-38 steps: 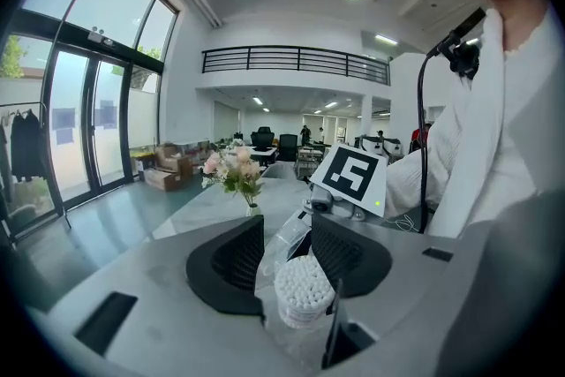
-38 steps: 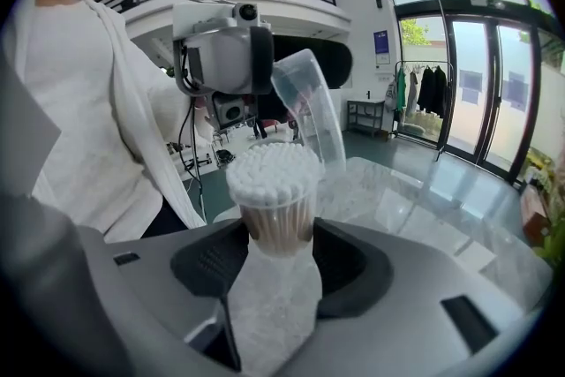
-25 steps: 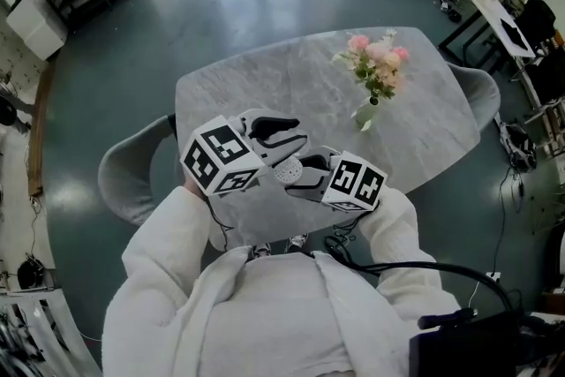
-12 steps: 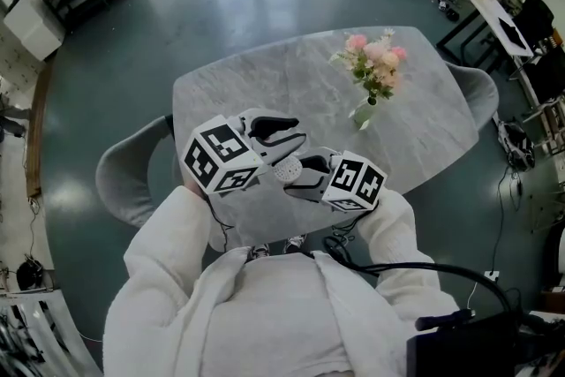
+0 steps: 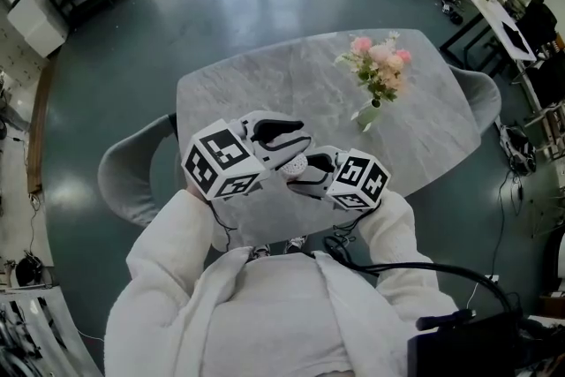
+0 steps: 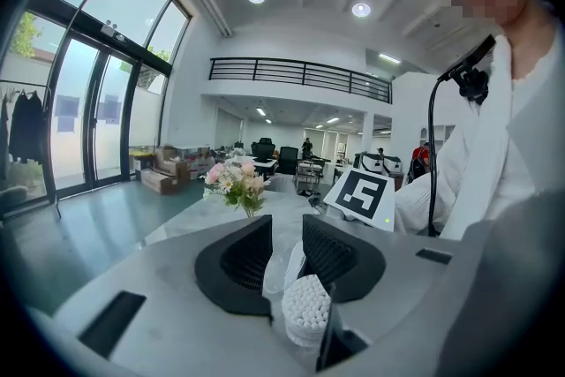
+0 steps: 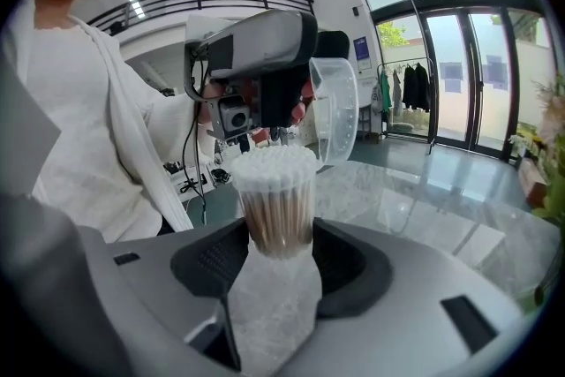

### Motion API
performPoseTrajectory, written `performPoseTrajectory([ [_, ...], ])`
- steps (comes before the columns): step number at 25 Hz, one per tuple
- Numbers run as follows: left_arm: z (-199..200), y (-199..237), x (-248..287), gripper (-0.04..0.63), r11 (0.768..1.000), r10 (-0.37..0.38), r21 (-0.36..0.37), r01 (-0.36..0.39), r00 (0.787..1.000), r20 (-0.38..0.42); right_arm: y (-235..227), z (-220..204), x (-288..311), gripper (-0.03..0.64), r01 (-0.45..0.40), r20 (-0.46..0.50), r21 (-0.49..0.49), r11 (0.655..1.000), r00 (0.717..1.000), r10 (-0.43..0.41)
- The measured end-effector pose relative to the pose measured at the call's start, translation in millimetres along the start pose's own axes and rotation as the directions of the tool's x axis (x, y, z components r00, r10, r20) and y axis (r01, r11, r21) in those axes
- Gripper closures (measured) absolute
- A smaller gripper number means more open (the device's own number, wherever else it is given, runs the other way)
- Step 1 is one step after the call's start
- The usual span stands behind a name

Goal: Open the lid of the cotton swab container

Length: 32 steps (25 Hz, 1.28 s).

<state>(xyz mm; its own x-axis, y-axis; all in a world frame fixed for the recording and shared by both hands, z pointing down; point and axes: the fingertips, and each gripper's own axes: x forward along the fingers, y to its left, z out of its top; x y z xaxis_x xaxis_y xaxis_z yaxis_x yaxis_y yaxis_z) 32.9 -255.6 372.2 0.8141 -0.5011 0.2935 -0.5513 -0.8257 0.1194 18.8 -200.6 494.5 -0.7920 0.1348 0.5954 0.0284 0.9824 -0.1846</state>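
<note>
Left gripper [image 6: 287, 236] is clenched on the clear lid [image 6: 284, 265], and there it is, pinched edge-on between the two black pads! Over in the right gripper view the lid [image 7: 335, 106] is off the container, tipped on its side, sitting up beside the swab tips at their right. Whether its rim brushes them, I can't tell.

Right gripper [image 7: 278, 238] has its jaws clamped on the container [image 7: 278, 207], gripping the clear tube low down and holding it upright. The top is open, swabs [image 7: 274, 162] packed tight, white heads showing in a full round.

From the left gripper view those same swabs [image 6: 305, 306] sit just below the jaws, right under the lid.

Head view now: both grippers meet nose to nose in front of the person's chest, left gripper [image 5: 296, 141] slightly higher, right gripper [image 5: 305, 172] just beneath, the container [image 5: 296, 164] a small white spot between them. All of it hangs over the near edge of the grey table [image 5: 265, 88]. Flowers [image 5: 380, 71] stand well apart toward the far right side.
</note>
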Motion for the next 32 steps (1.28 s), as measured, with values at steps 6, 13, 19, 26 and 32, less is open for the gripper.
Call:
performPoseTrajectory([
  [6, 2.5, -5.3, -6.9, 0.489, 1.0, 0.003, 0.014, -0.003, 1.0, 0.011, -4.2, 4.7, -1.3, 0.337, 0.006, 0.033, 0.048, 0.999, 0.999, -0.008],
  [13, 1.4, -5.9, -14.7, 0.489, 1.0, 0.019, 0.014, -0.019, 0.999, 0.03, -3.6, 6.0, -1.9, 0.337, 0.01, 0.046, 0.058, 0.998, 0.999, -0.013],
  [19, -9.2, -4.0, -24.4, 0.489, 0.999, 0.052, -0.007, -0.052, 0.998, 0.034, -6.7, 2.9, -2.9, 0.336, 0.03, 0.041, 0.063, 0.998, 0.999, -0.033],
  [26, -26.5, 1.1, -37.1, 0.489, 0.991, 0.121, -0.053, -0.119, 0.992, 0.041, -8.1, 3.6, -4.4, 0.337, 0.06, 0.046, 0.08, 0.995, 0.997, -0.063],
  [32, -42.4, 8.2, -40.1, 0.509, 0.97, 0.233, -0.08, -0.229, 0.972, 0.037, -13.7, 4.1, -7.1, 0.337, 0.119, 0.052, 0.1, 0.988, 0.991, -0.125],
])
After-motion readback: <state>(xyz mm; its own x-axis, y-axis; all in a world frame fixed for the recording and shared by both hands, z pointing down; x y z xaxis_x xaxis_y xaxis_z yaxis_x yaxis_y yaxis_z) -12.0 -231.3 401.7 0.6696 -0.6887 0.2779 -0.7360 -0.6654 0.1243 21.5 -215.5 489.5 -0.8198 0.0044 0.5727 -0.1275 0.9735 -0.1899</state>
